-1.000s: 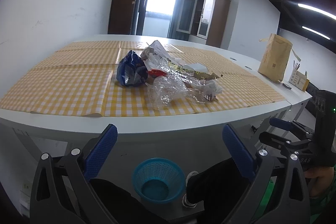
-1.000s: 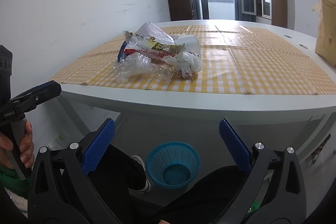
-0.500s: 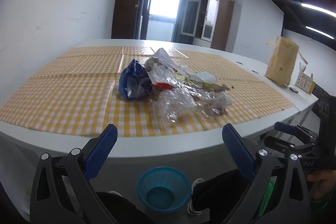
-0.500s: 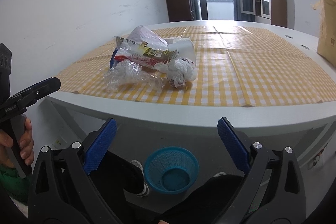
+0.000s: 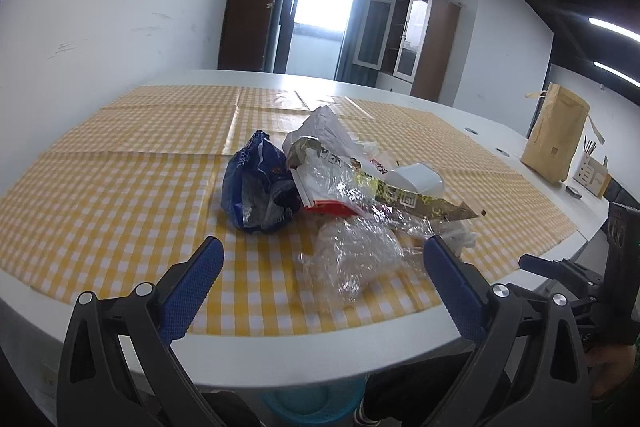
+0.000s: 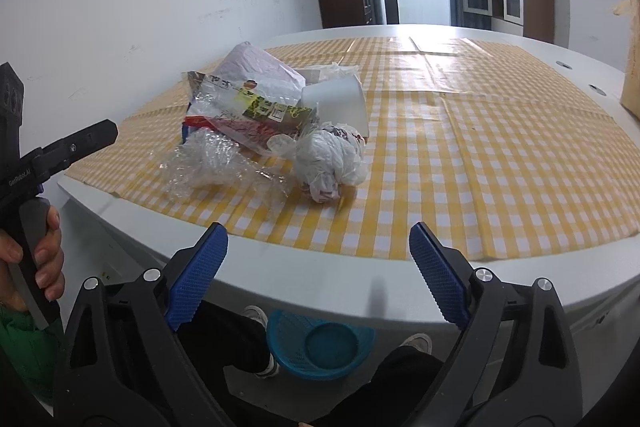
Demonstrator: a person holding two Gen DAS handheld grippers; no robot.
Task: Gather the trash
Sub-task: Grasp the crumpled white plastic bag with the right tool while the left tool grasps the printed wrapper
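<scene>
A pile of trash lies on the yellow checked cloth (image 5: 100,195): a blue snack bag (image 5: 260,193), a printed wrapper (image 5: 384,187), a white cup (image 5: 418,179) and crumpled clear plastic (image 5: 352,259). My left gripper (image 5: 320,247) is open just short of the clear plastic, with nothing between its fingers. From the right wrist I see the clear plastic (image 6: 216,163), a white plastic wad (image 6: 332,159) and the cup (image 6: 340,103). My right gripper (image 6: 317,231) hangs at the table edge before the wad. Its jaws are closing but still wide, with nothing between them. A blue basket (image 6: 320,343) stands on the floor below.
A brown paper bag (image 5: 556,139) and a small pen box (image 5: 594,175) stand at the far right of the white table (image 5: 280,351). A person's legs and shoes flank the basket under the table. A hand (image 6: 36,259) grips the left gripper's handle.
Both grippers have moved forward over the table edge toward the pile, which looks larger. The basket has slid to the bottom of both views. The right jaws have narrowed slightly.
</scene>
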